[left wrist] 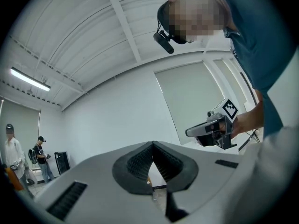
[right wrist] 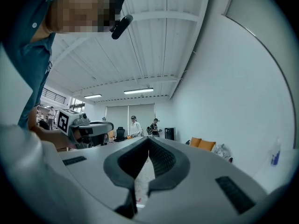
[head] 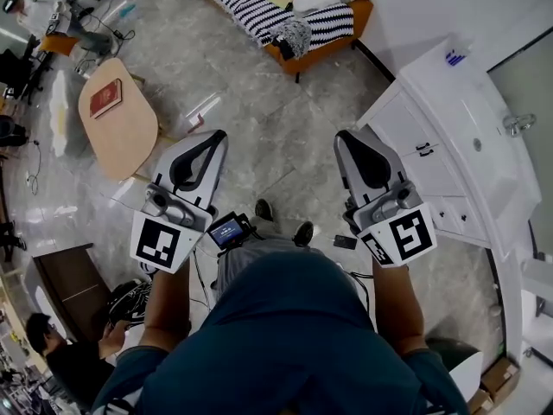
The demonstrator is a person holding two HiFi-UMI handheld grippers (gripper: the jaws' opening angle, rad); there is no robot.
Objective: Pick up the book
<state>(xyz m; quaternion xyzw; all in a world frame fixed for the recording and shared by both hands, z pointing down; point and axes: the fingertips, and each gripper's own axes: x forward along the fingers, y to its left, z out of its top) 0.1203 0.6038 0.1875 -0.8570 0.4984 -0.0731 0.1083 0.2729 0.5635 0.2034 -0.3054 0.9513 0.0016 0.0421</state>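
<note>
Stone floor (head: 276,119) lies below the left gripper (head: 210,141) and right gripper (head: 352,141), both level with jaws together and empty, while the book (head: 105,98) rests, long axis slanted, on a table (head: 130,141) well ahead-left of the nearer left gripper.

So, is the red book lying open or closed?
Closed: the red book lies flat on the wooden table, its red cover facing up, with no pages spread.
</note>
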